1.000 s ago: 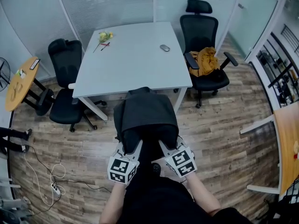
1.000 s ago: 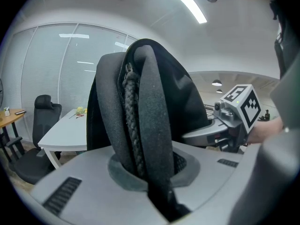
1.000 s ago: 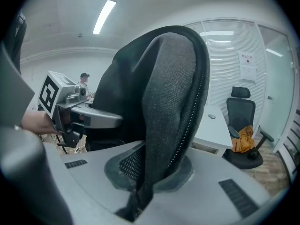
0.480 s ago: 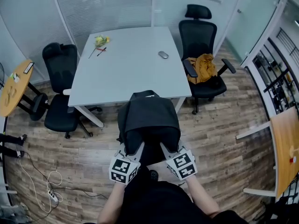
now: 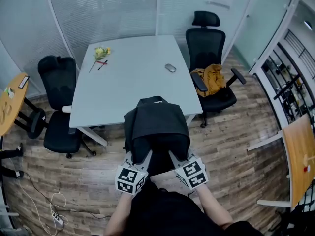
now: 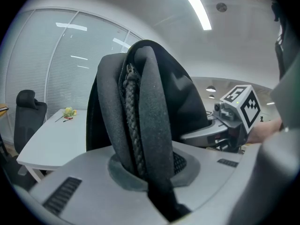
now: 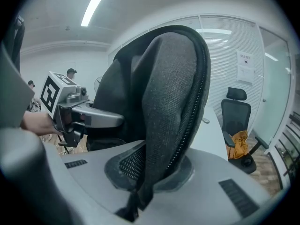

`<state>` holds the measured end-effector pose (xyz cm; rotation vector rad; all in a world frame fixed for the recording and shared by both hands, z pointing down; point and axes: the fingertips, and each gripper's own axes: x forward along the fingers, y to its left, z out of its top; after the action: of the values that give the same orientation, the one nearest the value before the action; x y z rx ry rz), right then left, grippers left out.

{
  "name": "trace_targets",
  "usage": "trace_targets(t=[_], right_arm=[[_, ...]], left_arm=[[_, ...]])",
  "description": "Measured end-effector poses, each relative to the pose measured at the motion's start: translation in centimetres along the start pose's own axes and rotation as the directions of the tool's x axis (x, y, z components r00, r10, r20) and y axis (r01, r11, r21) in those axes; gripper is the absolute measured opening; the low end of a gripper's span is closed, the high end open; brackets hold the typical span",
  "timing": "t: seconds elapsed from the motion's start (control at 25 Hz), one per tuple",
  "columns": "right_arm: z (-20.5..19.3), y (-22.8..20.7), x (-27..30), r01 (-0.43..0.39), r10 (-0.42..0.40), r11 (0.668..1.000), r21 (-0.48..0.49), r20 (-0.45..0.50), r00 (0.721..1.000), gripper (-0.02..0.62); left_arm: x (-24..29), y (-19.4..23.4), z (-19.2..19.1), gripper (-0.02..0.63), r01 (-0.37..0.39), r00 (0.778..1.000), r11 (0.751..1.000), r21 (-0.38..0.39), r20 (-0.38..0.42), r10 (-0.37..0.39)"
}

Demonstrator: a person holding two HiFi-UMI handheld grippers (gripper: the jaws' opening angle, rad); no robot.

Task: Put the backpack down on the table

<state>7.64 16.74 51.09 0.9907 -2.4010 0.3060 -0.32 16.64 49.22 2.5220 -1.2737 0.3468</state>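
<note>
A dark grey backpack [image 5: 156, 127] hangs in the air in front of the person, just short of the near edge of the white table [image 5: 133, 77]. My left gripper [image 5: 139, 154] is shut on the backpack's left side; its jaws pinch a padded edge with a braided cord [image 6: 133, 130]. At the other side my right gripper [image 5: 176, 154] is shut on a mesh-faced padded edge [image 7: 171, 125]. In each gripper view the other gripper shows beside the bag. The backpack's lower part is hidden behind the grippers in the head view.
On the table lie a yellow flower [image 5: 101, 53] with a pen at the far left and a computer mouse [image 5: 170, 68] at the right. Black office chairs stand left [image 5: 56, 102] and right [image 5: 211, 58]; the right one holds an orange cloth [image 5: 211, 77]. Wooden tables flank both sides.
Both grippers and the backpack have come closer to the table; the table's near edge now lies right behind the bag's top. The grips are unchanged.
</note>
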Motion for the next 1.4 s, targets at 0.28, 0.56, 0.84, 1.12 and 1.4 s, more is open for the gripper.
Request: trace_targets(t=[0.28, 0.56, 0.84, 1.12, 1.4], right_arm=[[3.2, -0.6, 3.3, 0.024, -0.024, 1.000, 0.001, 0.015, 1.000, 0.028], [5.9, -0.2, 6.0, 0.043, -0.042, 0.999, -0.018, 0.036, 0.998, 0.028], [7.7, 0.0, 7.0, 0.065, -0.063, 0.997, -0.043, 0.042, 0.997, 0.028], [9.1, -1.0, 8.6, 0.046, -0.043, 0.998, -0.041, 0.063, 0.997, 0.028], [11.4, -4.5, 11.3, 0.026, -0.020, 0.998, -0.059, 0.086, 0.996, 0.028]], left_arm=[[0.8, 4.2, 2.2, 0.049, 0.018, 1.000, 1.000, 0.025, 0.020, -0.018], [0.6, 7.8, 3.6, 0.049, 0.028, 0.999, 0.999, 0.037, 0.043, -0.029], [0.4, 9.6, 4.9, 0.049, 0.036, 0.998, 0.999, 0.037, 0.057, -0.038], [1.4, 11.3, 6.0, 0.049, 0.020, 0.998, 0.999, 0.038, 0.055, -0.022], [4.7, 13.8, 8.1, 0.049, -0.008, 0.998, 0.999, 0.036, 0.059, 0.006]])
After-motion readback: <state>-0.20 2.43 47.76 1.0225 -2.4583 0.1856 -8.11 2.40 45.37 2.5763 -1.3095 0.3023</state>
